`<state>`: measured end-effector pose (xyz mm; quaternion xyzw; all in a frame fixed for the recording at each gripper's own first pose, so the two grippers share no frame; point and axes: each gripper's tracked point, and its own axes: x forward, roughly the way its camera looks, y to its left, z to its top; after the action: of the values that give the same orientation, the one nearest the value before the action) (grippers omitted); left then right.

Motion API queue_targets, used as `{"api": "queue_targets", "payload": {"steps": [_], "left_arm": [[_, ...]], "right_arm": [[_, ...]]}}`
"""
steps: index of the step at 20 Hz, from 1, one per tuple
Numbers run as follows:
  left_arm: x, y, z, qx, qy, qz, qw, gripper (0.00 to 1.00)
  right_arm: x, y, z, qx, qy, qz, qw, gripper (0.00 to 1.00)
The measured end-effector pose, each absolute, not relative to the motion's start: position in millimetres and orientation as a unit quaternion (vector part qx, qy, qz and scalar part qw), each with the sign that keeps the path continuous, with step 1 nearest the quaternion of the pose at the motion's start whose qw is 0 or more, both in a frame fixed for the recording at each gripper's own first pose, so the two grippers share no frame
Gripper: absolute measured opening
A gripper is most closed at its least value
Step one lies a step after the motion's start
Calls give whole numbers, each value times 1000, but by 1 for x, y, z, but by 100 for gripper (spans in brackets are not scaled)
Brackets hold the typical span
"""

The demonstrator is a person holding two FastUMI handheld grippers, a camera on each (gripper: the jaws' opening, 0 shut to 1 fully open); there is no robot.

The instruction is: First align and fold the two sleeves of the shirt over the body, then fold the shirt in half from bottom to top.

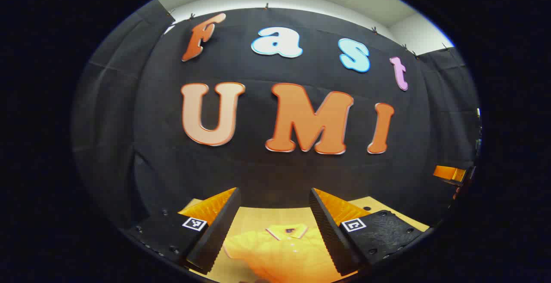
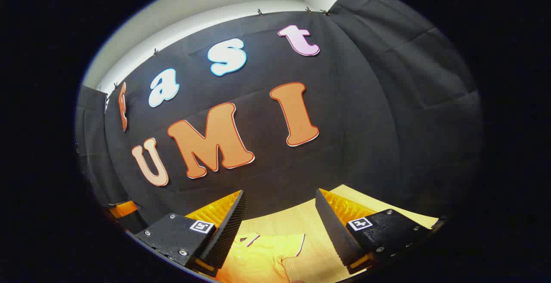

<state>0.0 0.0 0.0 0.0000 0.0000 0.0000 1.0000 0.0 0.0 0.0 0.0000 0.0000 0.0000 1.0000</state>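
Below both my grippers, the yellow shirt (image 1: 286,248) lies flat on the counter (image 2: 301,220), collar toward the wall. Left gripper (image 1: 272,227) and right gripper (image 2: 280,231): jaws wide, holding nothing, well above the cloth. Best to drop low, pinch each sleeve (image 2: 292,242) near its cuff, and fold both inward evenly.

The shirt (image 1: 284,248) is soft ribbed cloth; the table (image 2: 310,223) is smooth, pale wood, matt.

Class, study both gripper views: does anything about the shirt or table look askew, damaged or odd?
Nothing stands out. The yellow shirt lies collar-up on the wooden table, and both grippers hang open above it.
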Motion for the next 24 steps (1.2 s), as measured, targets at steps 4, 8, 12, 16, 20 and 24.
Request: {"api": "queue_targets", "payload": {"steps": [4,8,12,16,20,24], "left_arm": [[0,42,-5,22,9,28,999,98],[17,37,-1,8,16,44,999,98],[20,37,9,-8,5,77,997,97],[34,47,-1,-19,12,103,994,97],[60,59,-32,-26,50,95,994,98],[75,73,-66,-31,86,87,992,98]], "right_arm": [[-18,45,6,-120,-15,13,993,100],[13,63,-12,-141,19,33,989,98],[40,78,-17,-154,31,84,984,98],[62,82,-32,-145,60,101,982,98],[88,73,-58,-139,109,81,981,98],[118,57,-98,-127,194,48,972,98]]}}
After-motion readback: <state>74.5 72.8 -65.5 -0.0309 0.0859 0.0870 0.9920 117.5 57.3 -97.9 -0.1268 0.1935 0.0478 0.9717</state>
